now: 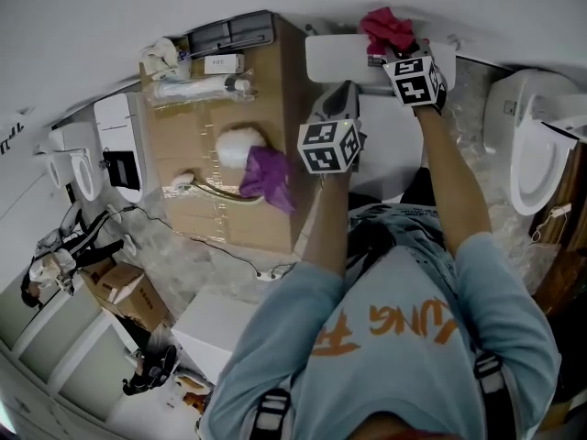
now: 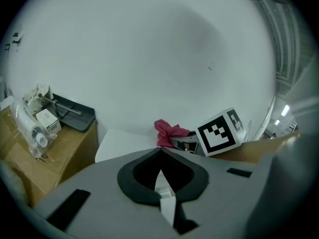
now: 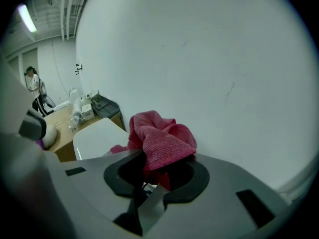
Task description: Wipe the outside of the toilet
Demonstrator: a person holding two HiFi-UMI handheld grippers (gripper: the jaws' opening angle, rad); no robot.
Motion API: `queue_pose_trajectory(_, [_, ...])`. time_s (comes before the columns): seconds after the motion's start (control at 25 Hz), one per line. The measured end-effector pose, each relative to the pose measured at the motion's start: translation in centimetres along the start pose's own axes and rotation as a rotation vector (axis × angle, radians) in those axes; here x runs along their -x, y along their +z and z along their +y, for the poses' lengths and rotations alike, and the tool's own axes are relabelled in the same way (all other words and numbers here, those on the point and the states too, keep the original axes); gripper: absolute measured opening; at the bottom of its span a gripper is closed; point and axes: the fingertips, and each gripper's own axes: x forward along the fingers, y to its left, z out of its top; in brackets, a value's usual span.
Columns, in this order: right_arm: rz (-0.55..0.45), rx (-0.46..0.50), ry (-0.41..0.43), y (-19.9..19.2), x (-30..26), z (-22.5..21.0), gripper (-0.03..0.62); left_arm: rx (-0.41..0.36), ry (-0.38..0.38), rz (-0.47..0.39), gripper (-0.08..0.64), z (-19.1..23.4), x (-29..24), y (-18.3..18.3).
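The white toilet stands straight ahead of me, its tank lid [image 1: 344,58] against the wall and its seat cover [image 1: 390,154] below it. My right gripper [image 1: 393,51] is shut on a red cloth [image 1: 387,27] at the back right of the tank lid, by the wall. In the right gripper view the red cloth [image 3: 159,141] bulges out from between the jaws of my right gripper [image 3: 154,159], with the tank lid [image 3: 99,136] to the left. My left gripper [image 1: 343,90] hovers over the lid's front, shut and empty. In the left gripper view my left gripper [image 2: 160,151] points at the red cloth [image 2: 169,132].
A cardboard box [image 1: 197,181] left of the toilet carries a purple cloth [image 1: 269,177], a white fluffy pad [image 1: 240,145], wrapped bottles [image 1: 197,88] and a black tray [image 1: 229,33]. Another toilet [image 1: 532,145] stands to the right; more toilets [image 1: 83,168] stand at far left.
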Motion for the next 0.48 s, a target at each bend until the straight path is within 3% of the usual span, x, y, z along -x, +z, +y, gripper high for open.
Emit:
queue_pose_trajectory(0.28, [-0.006, -0.058, 0.0, -0.2, 0.5, -0.4, 0.112, 0.0, 0.021, 0.0, 0.025, 0.6, 0.8, 0.0])
queue_pose_trajectory(0.48, [0.044, 0.008, 0.011, 0.0, -0.2, 0.0, 0.11, 0.011, 0.039, -0.012, 0.025, 1.6, 1.6, 0.1])
